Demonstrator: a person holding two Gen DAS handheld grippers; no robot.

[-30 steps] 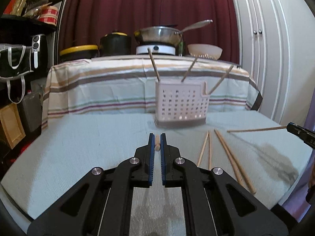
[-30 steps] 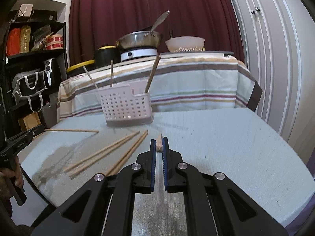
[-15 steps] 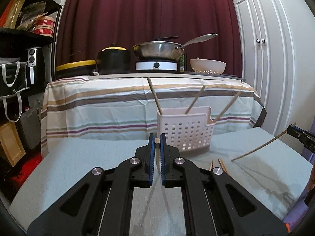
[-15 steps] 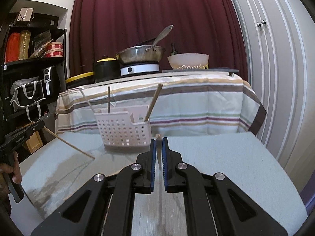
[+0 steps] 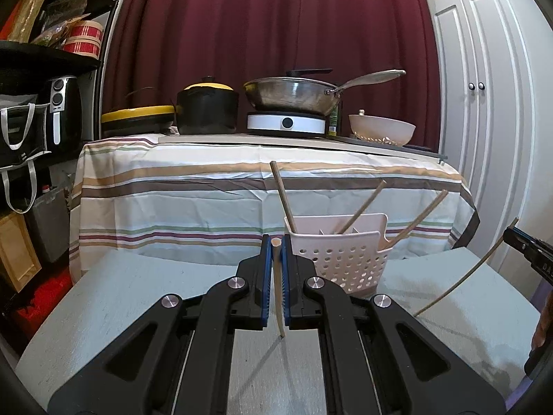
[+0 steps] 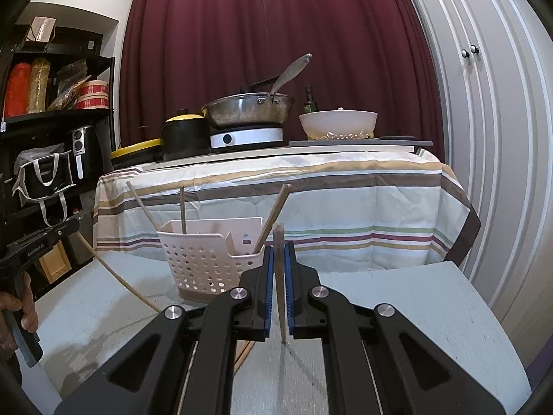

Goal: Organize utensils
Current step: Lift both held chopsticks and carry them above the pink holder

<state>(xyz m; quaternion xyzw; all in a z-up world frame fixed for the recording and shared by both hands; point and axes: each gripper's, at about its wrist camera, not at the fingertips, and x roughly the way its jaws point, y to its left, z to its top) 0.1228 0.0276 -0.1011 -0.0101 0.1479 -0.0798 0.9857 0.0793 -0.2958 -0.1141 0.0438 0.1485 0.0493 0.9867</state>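
My left gripper (image 5: 275, 249) is shut on a wooden chopstick (image 5: 278, 297) that points down at the table. My right gripper (image 6: 279, 254) is shut on another wooden chopstick (image 6: 280, 290), also steep. A white perforated utensil basket (image 5: 342, 256) stands just ahead, right of the left gripper; in the right wrist view the basket (image 6: 207, 259) is left of the right gripper. Three chopsticks (image 5: 281, 192) stand slanted in it. The right-hand chopstick (image 5: 463, 273) also shows at the right edge of the left wrist view.
The grey table (image 5: 121, 294) carries the basket. Behind it, a striped cloth (image 5: 207, 200) covers a counter with a wok (image 5: 293, 93), a black pot (image 5: 207, 107) and a white bowl (image 5: 380, 128). A black shelf (image 6: 52, 138) stands left, white cupboard doors (image 6: 484, 121) right.
Both grippers have lifted their chopsticks off the table and tipped them from flat to steep. The loose chopsticks on the table have dropped out of sight. The basket looks closer.
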